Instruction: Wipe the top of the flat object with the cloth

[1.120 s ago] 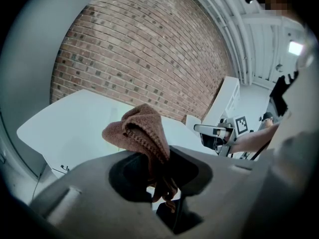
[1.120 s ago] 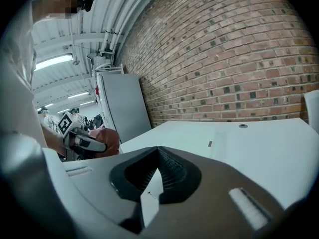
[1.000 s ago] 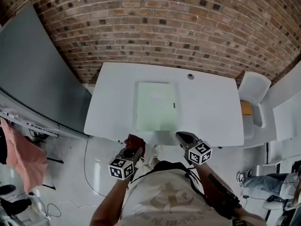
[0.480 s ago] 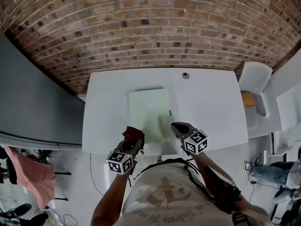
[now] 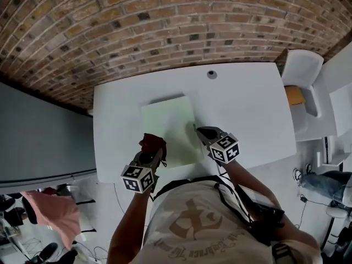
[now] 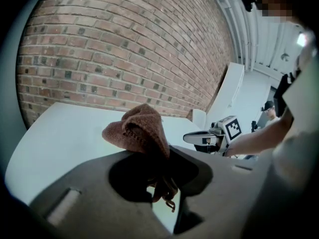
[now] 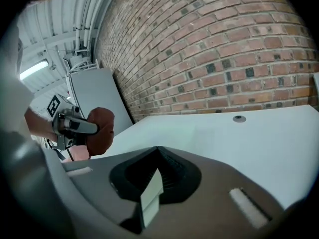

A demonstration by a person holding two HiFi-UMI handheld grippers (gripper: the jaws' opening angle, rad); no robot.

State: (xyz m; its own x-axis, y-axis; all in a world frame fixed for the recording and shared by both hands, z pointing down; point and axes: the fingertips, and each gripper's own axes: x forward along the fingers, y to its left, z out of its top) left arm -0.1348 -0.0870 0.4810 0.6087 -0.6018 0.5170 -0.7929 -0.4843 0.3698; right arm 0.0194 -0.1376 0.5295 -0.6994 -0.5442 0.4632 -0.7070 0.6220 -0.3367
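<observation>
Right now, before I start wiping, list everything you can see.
table: 1, white, centre, against the wall
flat object: 1, pale green, lying on the table's near left part
round fitting: 1, dark, in the table near its far edge
cloth: 1, reddish brown, bunched at the flat object's near left corner
brick wall: 1, red-brown, behind the table
chair: 1, white, right of the table
orange item: 1, on the chair
panel: 1, grey, left of the table
pink fabric: 1, low at the left
left gripper: 1, dark grey, clamped on the cloth
right gripper: 1, dark grey, jaws together, at the flat object's right edge
</observation>
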